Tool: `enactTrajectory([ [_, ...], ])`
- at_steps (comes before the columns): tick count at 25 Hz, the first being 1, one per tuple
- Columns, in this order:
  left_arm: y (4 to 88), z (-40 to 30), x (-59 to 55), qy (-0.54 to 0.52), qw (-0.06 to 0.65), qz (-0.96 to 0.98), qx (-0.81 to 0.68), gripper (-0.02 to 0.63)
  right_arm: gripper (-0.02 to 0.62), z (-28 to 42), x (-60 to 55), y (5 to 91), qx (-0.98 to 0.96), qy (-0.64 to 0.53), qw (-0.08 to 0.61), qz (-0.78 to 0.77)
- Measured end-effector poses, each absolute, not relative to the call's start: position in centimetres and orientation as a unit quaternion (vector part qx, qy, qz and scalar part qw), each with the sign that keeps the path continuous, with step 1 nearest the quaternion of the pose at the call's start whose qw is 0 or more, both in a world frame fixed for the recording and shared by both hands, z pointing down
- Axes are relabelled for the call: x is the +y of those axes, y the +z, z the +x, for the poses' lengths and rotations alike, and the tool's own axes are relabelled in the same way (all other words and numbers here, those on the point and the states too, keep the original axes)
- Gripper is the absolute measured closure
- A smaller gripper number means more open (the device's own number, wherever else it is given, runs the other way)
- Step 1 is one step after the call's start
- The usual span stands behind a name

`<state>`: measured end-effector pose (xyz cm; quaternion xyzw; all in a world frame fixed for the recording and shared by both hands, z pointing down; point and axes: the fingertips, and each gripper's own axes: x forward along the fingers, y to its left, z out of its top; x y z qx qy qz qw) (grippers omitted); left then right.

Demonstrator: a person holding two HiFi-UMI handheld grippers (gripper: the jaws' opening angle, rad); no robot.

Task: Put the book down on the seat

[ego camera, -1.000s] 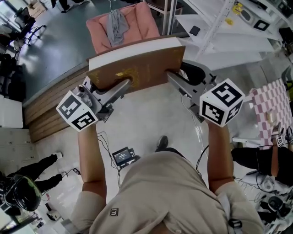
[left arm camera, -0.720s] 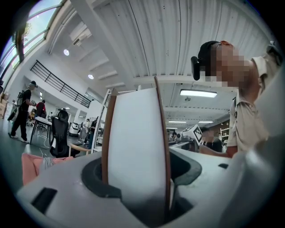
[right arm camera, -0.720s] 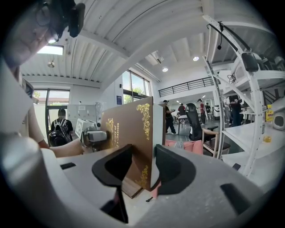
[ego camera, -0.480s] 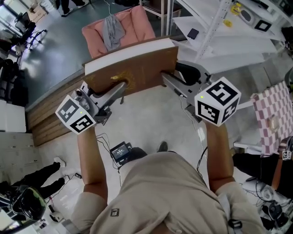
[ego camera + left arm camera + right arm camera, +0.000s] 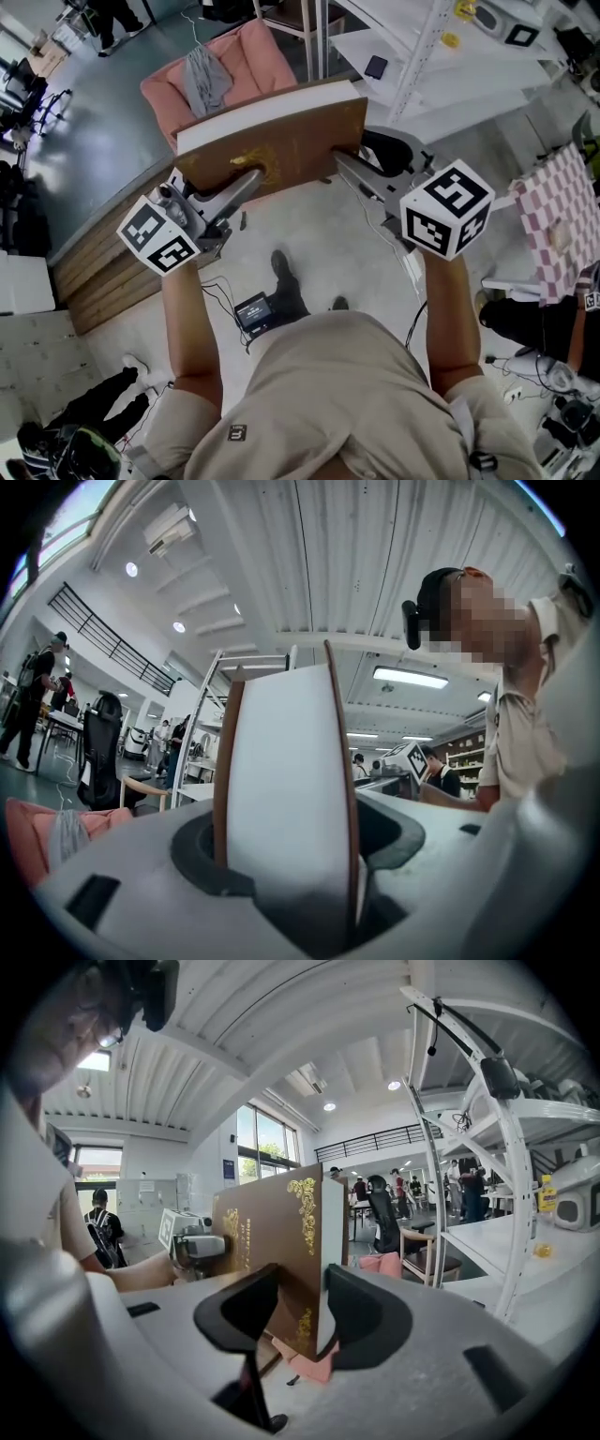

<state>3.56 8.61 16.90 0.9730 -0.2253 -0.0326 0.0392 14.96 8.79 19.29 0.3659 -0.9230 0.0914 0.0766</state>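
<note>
A thick brown book (image 5: 281,141) with gold ornament and white page edges is held up in the air between my two grippers. In the head view my left gripper (image 5: 246,180) is shut on its left end and my right gripper (image 5: 349,166) on its right end. The left gripper view shows the white page block (image 5: 286,789) filling the gap of the left gripper (image 5: 291,878). In the right gripper view the right gripper (image 5: 302,1309) clamps a corner of the book (image 5: 272,1232). The pink cushioned seat (image 5: 234,61), with a grey cloth (image 5: 202,80) on it, stands beyond the book.
A white shelving rack (image 5: 441,56) stands at the right, close to the seat. A wooden step edge (image 5: 103,267) runs along the left. A black device with cables (image 5: 255,311) lies on the floor by the person's feet. People stand at the edges.
The person has stepped forward, one foot now out in front. The seat has drifted left in the view. Both grippers still hold the book the same way.
</note>
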Motion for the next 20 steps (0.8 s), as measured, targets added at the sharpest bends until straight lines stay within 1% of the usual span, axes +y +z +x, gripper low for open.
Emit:
enactTrajectory([
  [8,17.4,1.8,0.4,-0.035,0.046,0.983,-0.174,0.319,0.437,13.2,2.1,19.6,-0.897,0.098,0.086,0.422],
  [20,17.8,-2.2,-9.3,-0.035,0.057,0.987,-0.144,0.313,0.437,9.0,-6.8,19.8,-0.881,0.105,0.089,0.452],
])
